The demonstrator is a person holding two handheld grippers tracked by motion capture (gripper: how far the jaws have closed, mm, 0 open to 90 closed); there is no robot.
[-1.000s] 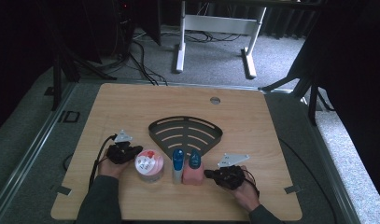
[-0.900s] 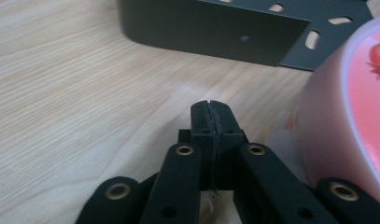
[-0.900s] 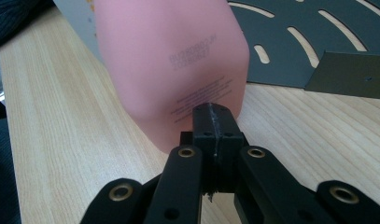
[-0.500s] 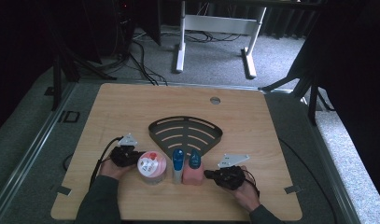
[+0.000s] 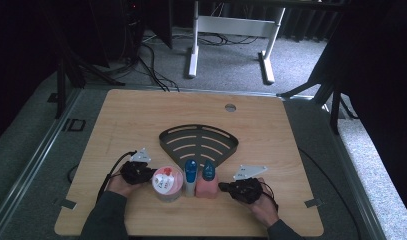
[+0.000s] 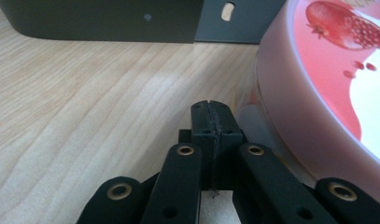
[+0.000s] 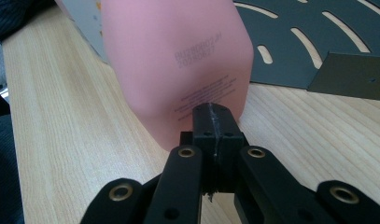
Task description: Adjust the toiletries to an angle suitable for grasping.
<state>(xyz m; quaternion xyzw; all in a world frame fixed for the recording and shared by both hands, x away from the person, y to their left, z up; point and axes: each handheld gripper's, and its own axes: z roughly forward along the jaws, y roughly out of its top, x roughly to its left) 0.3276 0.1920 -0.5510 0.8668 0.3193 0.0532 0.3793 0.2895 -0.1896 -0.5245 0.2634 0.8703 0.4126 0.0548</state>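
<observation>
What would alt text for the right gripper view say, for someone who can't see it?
A black claw, jaws pressed together and empty, points at a pink bottle standing just ahead on a wooden table. A dark slotted metal tray lies behind to the right.

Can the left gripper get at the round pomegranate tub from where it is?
Probably yes. The left gripper, jaws shut, sits right beside the pomegranate tub on bare table, with nothing between them; it would need to open first.
</observation>
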